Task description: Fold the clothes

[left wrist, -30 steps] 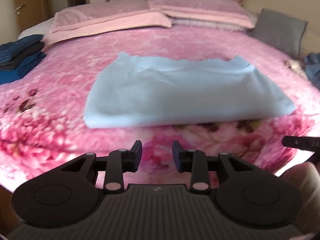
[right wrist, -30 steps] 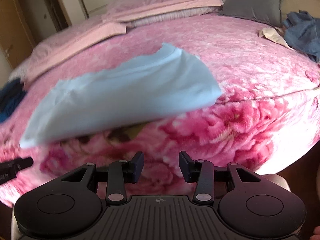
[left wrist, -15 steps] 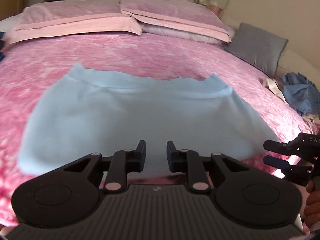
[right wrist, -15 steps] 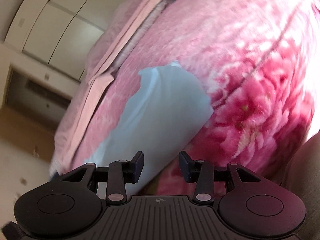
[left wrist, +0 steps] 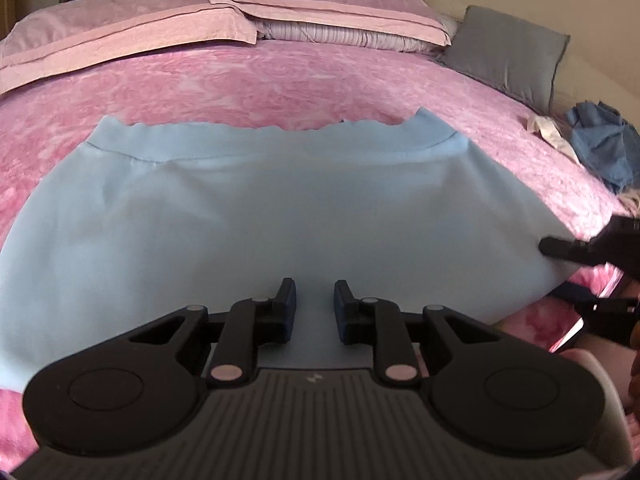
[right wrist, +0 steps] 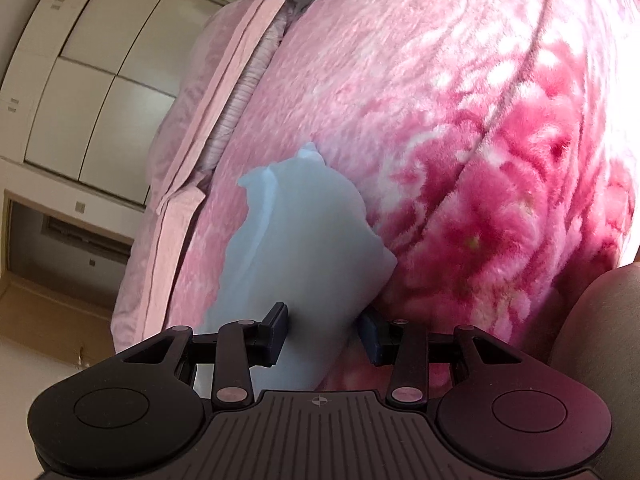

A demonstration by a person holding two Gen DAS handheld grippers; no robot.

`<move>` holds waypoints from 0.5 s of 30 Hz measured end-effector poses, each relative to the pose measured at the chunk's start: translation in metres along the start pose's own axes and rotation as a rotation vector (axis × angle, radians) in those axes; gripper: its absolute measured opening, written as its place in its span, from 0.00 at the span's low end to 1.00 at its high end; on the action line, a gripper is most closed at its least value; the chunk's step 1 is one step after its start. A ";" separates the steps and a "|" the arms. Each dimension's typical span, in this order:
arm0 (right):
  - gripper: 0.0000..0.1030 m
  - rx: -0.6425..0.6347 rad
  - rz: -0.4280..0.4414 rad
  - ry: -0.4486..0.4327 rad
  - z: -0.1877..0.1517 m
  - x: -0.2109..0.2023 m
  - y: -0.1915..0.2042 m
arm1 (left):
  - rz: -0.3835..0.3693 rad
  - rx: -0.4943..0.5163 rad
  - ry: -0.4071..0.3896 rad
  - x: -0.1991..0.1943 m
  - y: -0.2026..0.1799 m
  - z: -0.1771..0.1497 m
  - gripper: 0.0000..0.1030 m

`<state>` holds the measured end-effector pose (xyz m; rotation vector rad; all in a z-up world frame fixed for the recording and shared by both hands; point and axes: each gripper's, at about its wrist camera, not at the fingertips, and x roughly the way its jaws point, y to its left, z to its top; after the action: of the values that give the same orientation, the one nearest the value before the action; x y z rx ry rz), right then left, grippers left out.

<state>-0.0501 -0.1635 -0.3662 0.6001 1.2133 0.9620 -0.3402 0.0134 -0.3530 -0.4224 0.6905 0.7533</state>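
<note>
While the folded pale blue cotton garment (left wrist: pixel 288 208) lies flat on the fuzzy pink floral blanket (left wrist: pixel 280 80) near the bed's front edge, the left gripper (left wrist: pixel 315 305) hovers over its near hem, jaws narrowly spread after closing a bit, pinching nothing. Over at the garment's right end, the right gripper (right wrist: pixel 324 326) has jaws spread, cloth between them, pads not pressing.

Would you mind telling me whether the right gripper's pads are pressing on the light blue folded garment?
Cannot tell. In the right wrist view the light blue folded garment passes between the right gripper's open jaws, but no view plainly shows contact or a gap.
</note>
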 end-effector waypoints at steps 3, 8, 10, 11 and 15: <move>0.41 0.033 0.014 -0.015 0.001 0.002 -0.005 | 0.008 0.011 -0.006 0.002 -0.003 0.000 0.19; 0.41 0.042 0.026 -0.042 0.000 0.011 -0.005 | -0.001 -0.006 -0.005 0.005 -0.002 0.001 0.18; 0.41 0.029 0.020 -0.049 -0.001 0.012 -0.003 | 0.004 -0.003 -0.006 0.004 -0.003 0.001 0.18; 0.41 0.024 0.017 -0.051 -0.002 0.012 -0.002 | 0.006 -0.002 -0.006 0.004 -0.003 0.000 0.18; 0.28 -0.011 -0.017 -0.048 -0.003 0.013 0.002 | -0.004 -0.016 -0.008 0.002 -0.001 0.001 0.18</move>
<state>-0.0527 -0.1519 -0.3721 0.6000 1.1682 0.9347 -0.3382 0.0142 -0.3534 -0.4354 0.6760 0.7565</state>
